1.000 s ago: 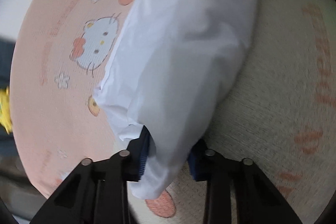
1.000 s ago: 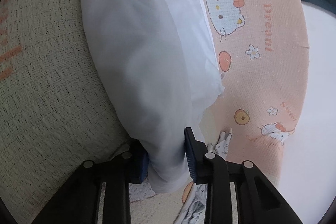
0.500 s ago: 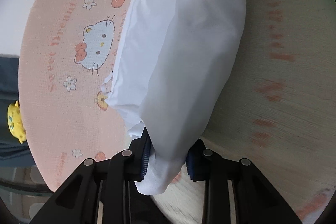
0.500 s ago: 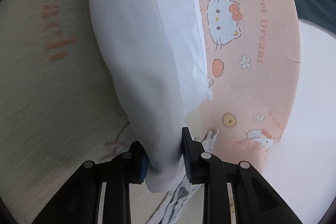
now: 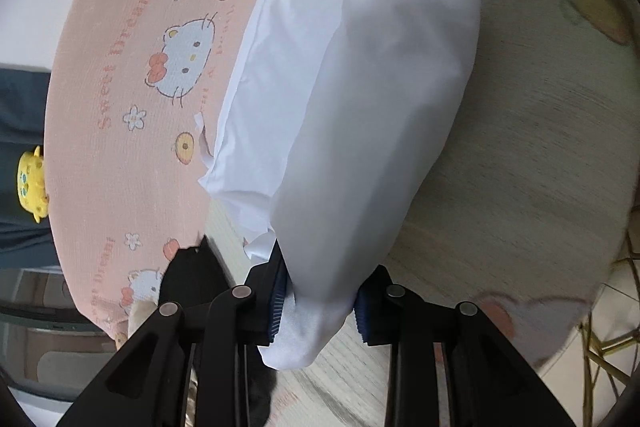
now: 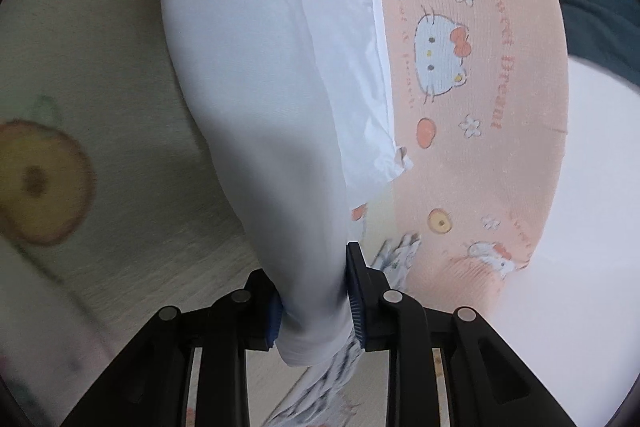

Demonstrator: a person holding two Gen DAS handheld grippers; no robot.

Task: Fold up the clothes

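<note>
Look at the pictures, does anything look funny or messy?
A little. The white cloth garment is lifted by the left tool and right tool, but a crumpled inner layer sticks out sideways over the pink cartoon-cat blanket, so its edges don't line up. Nothing looks torn or spilled.

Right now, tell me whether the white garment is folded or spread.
Folded, partly: the garment hangs doubled over, bunched between both claws, with layered edges showing.

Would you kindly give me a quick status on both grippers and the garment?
Left gripper and right gripper shut on white garment. Garment hanging over pink blanket. Nothing in the way.
</note>
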